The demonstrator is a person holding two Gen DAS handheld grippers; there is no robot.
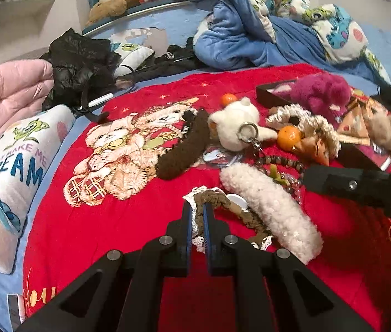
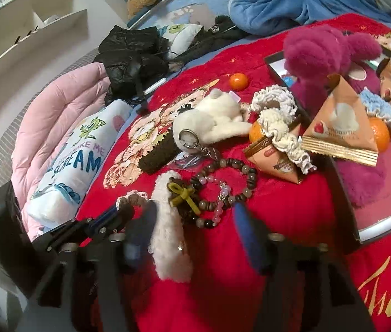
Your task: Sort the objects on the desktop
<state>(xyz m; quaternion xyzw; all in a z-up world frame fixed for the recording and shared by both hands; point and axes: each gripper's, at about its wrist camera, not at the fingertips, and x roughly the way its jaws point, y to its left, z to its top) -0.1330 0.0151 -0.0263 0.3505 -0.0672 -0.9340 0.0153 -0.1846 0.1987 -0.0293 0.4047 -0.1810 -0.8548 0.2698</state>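
Observation:
My left gripper (image 1: 198,215) is shut on a brown scrunchie with white lace trim (image 1: 217,202) lying on the red blanket (image 1: 85,221). The scrunchie also shows in the right wrist view (image 2: 132,197), with the left gripper (image 2: 112,215) on it. A fluffy pink-white hair clip (image 1: 270,207) lies just right of it. My right gripper (image 2: 195,221) is open, its fingers either side of the fluffy clip (image 2: 167,235) and near bead bracelets (image 2: 223,188). It shows in the left wrist view (image 1: 361,188) at the right.
A white plush keychain (image 2: 212,116), a dark brown hair clip (image 2: 156,152), oranges (image 2: 238,81), triangular snack packs (image 2: 339,127) and a cream scrunchie (image 2: 278,121) lie on the blanket. A magenta plush (image 2: 328,49) sits in a black tray (image 2: 344,193). Pillows (image 2: 73,160) lie left.

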